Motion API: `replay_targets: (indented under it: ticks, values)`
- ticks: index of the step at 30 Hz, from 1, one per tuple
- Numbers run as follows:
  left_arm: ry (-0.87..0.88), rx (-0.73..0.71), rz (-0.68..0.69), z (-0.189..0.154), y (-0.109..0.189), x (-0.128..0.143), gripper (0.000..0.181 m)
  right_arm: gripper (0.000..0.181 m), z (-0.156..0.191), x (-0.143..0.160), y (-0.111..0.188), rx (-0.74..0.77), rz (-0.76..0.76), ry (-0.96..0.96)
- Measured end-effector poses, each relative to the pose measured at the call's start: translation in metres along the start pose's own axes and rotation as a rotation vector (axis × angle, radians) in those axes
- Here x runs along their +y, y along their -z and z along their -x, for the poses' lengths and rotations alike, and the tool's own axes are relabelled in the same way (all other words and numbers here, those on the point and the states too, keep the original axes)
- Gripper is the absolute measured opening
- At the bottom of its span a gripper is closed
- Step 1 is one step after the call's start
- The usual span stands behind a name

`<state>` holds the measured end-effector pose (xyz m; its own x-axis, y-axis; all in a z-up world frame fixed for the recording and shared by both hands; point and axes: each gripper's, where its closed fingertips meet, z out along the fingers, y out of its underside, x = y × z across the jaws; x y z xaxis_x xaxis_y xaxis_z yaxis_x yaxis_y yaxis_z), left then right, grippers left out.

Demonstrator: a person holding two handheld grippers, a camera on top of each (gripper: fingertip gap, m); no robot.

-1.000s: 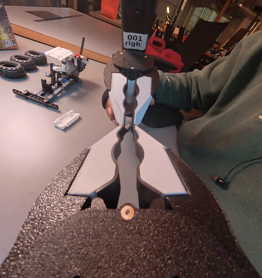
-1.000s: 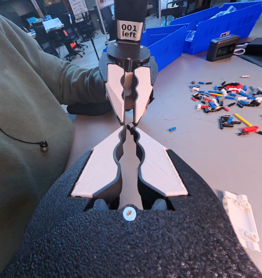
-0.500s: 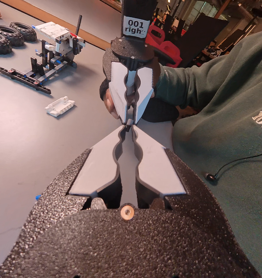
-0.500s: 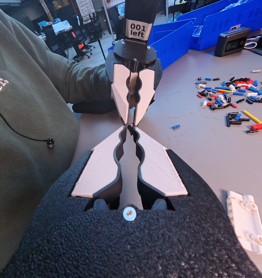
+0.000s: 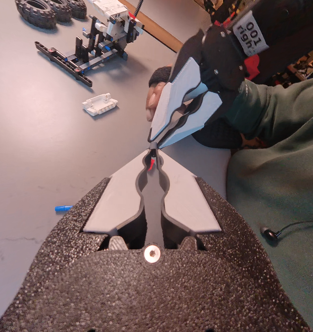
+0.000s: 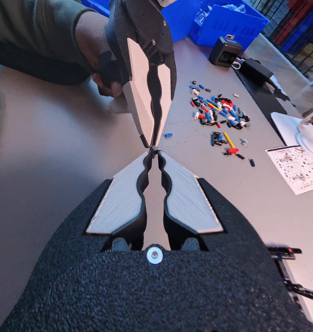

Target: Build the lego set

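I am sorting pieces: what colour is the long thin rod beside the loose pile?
Yellow rod; the right wrist view shows it best.

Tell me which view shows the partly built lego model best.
The left wrist view: the partly built lego model stands whole on the table, its black frame and white top sharp. The right wrist view catches only a blurred black piece of it at the lower right edge.

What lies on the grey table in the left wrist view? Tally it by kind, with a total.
Black rubber tyres: 3
Partly built black-and-white lego model: 1
Flat white lego panel: 1
Small blue lego pin: 1
Total: 6
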<state>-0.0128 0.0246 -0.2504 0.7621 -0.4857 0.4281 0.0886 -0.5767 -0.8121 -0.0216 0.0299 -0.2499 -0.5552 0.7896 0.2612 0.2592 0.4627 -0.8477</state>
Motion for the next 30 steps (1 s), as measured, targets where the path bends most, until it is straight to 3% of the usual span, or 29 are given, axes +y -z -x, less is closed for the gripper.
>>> replay_targets:
  ticks: [6,10,12,19,22,26,30]
  values:
    - [0.123,-0.012,-0.08,0.007,0.002,-0.008,0.004,0.019,-0.007,-0.001,-0.006,0.224,0.081,0.116]
    - [0.184,0.001,-0.103,0.01,0.002,-0.009,0.004,0.013,-0.012,-0.002,-0.008,0.318,0.117,0.19]
    - [0.23,0.047,-0.135,0.008,0.004,-0.012,0.005,0.01,-0.014,-0.004,-0.005,0.31,0.084,0.204]
    - [0.501,0.416,-0.298,-0.01,0.025,-0.038,0.011,0.01,-0.003,-0.035,0.015,0.127,-0.211,0.112]
    - [0.529,0.488,-0.27,-0.017,0.024,-0.035,0.023,0.01,0.002,-0.046,0.022,0.089,-0.291,0.129]
    - [0.587,0.683,-0.261,-0.042,0.026,-0.04,0.026,0.01,0.012,-0.054,0.023,0.051,-0.333,0.182]
    - [0.602,0.689,-0.221,-0.047,0.019,-0.033,0.018,0.01,0.014,-0.053,0.021,0.053,-0.311,0.255]
